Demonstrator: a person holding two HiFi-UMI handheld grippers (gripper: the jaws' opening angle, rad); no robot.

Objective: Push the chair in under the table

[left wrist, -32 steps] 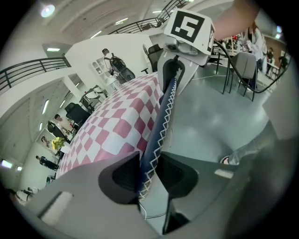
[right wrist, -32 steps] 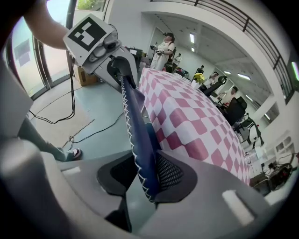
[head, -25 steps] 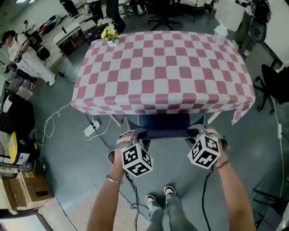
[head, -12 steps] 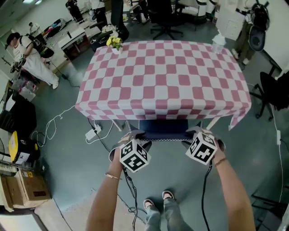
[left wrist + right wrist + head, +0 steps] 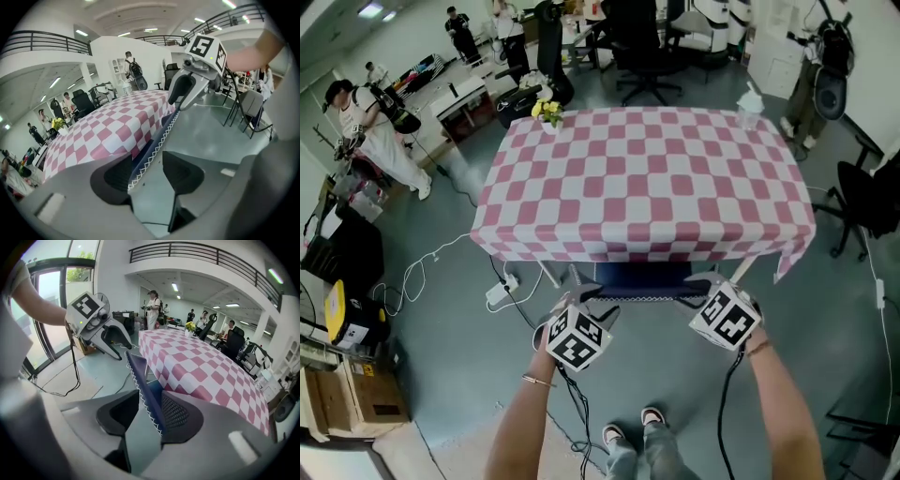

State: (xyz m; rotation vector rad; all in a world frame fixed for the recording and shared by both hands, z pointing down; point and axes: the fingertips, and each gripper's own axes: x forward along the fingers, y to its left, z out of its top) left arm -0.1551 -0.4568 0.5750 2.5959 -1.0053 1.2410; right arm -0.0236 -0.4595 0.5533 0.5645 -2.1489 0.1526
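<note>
Left tongs (image 5: 147, 169), right tongs (image 5: 150, 414), newly parted astride chair back (image 5: 642, 279) at checkered table (image 5: 647, 178); power strip (image 5: 499, 293) alongside.

This is a big open lab or workshop hall, not a home. A bare grey floor (image 5: 450, 309) runs throughout, with a loose cable (image 5: 422, 267) and a power strip (image 5: 500, 292) lying on it. A railed gallery (image 5: 211, 251) rings the upper level, above white walls and ceiling strip lights (image 5: 174, 287). Black swivel office chairs (image 5: 642, 47) and a cluttered workbench (image 5: 464, 94) stand behind the desk (image 5: 647, 187), which wears a pink-and-white checked cloth and carries a small pot of yellow flowers (image 5: 547, 111). A wooden crate (image 5: 352, 398) sits at the edge. A person (image 5: 380, 131) nearby wears strapped-on equipment, and others stand about in the background.
</note>
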